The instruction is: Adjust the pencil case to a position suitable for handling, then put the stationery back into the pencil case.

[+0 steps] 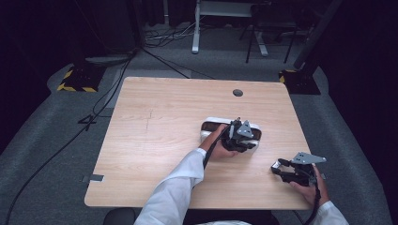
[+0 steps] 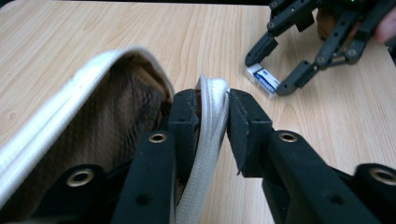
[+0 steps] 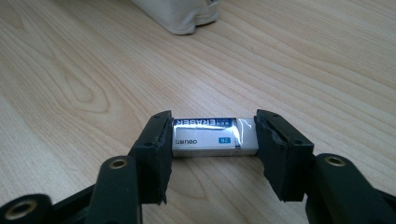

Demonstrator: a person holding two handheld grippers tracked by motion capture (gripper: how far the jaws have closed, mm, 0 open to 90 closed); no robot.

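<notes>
A white pencil case (image 1: 209, 124) lies open on the wooden table (image 1: 155, 140), right of centre, showing a brown lining (image 2: 121, 107). My left gripper (image 1: 240, 137) is shut on the case's white zipped rim (image 2: 211, 140), one jaw inside the opening and one outside. A small white eraser (image 3: 210, 137) with a blue label lies on the table near the front right. My right gripper (image 3: 212, 140) is shut on it end to end. From the left gripper view, the right gripper (image 2: 271, 72) and the eraser (image 2: 262, 80) sit just beyond the case.
A round cable hole (image 1: 238, 93) sits near the table's far edge. One corner of the case (image 3: 182, 16) lies just beyond the eraser. On the grey floor behind are cables (image 1: 112, 89), a yellow-and-black stand base (image 1: 77, 79) and a white desk leg (image 1: 196, 33).
</notes>
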